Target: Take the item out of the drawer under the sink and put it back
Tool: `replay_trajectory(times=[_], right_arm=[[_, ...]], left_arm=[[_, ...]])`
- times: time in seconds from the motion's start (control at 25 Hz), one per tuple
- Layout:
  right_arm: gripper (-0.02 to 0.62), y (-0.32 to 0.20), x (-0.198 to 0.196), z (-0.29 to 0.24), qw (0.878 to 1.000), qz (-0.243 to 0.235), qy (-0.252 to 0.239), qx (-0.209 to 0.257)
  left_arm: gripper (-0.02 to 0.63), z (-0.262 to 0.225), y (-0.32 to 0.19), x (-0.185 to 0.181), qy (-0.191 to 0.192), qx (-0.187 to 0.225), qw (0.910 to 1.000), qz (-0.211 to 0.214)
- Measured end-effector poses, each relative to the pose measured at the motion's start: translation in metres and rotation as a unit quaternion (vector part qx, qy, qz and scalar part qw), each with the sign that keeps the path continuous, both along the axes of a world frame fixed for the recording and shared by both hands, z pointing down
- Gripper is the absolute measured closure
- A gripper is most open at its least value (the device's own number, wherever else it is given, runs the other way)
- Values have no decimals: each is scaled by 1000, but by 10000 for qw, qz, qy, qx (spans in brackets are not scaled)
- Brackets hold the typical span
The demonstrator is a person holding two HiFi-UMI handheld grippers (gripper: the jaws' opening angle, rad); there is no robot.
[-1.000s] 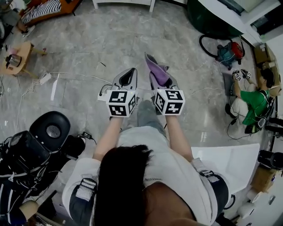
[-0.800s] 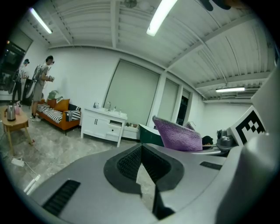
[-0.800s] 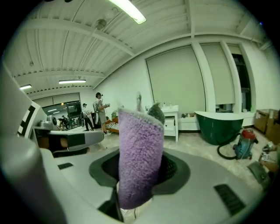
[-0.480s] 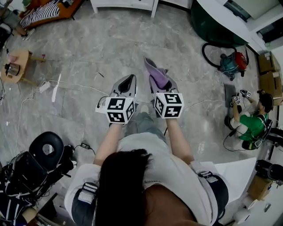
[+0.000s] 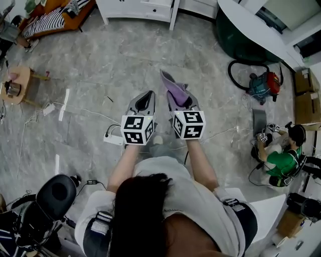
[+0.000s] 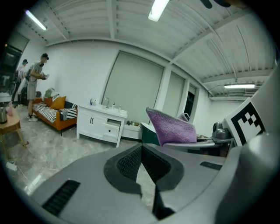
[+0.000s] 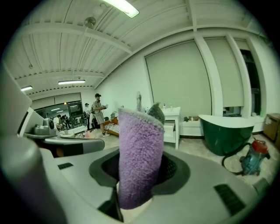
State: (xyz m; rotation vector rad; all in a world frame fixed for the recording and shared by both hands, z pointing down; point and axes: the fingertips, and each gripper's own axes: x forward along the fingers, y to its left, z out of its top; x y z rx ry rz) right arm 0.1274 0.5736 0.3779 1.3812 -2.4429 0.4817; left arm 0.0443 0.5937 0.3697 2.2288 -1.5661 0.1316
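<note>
My right gripper (image 7: pixel 141 173) is clamped on a folded purple towel (image 7: pixel 140 148), which stands up from its jaws. Just beside it, my left gripper (image 6: pixel 142 153) is closed on nothing. Both point across the marble floor (image 5: pixel 100 60) toward the white sink cabinet (image 6: pixel 101 122), well apart from the towel.

The towel (image 5: pixel 176 92) is purple, and the cubes (image 5: pixel 138 129) carry black-and-white squares. The floor (image 5: pixel 100 60) is veined grey, the tub (image 5: pixel 231 40) dark green, the cabinet (image 5: pixel 135 7) white.
</note>
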Motion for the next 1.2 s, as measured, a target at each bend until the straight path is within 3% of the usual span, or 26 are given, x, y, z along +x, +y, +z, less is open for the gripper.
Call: replay_trajectory(times=[0.24, 0.92, 1.2], right_arm=[[422, -28, 5, -2, 9996, -210, 134, 136], [422, -65, 10, -2, 9999, -90, -53, 132], [422, -110, 4, 8, 9998, 92, 43, 158]], left_arm=[[603, 2, -30, 10, 17, -54, 10000, -51], [603, -4, -72, 9, 12, 79, 9998, -172], [603, 0, -120, 7, -51, 187, 9997, 133]])
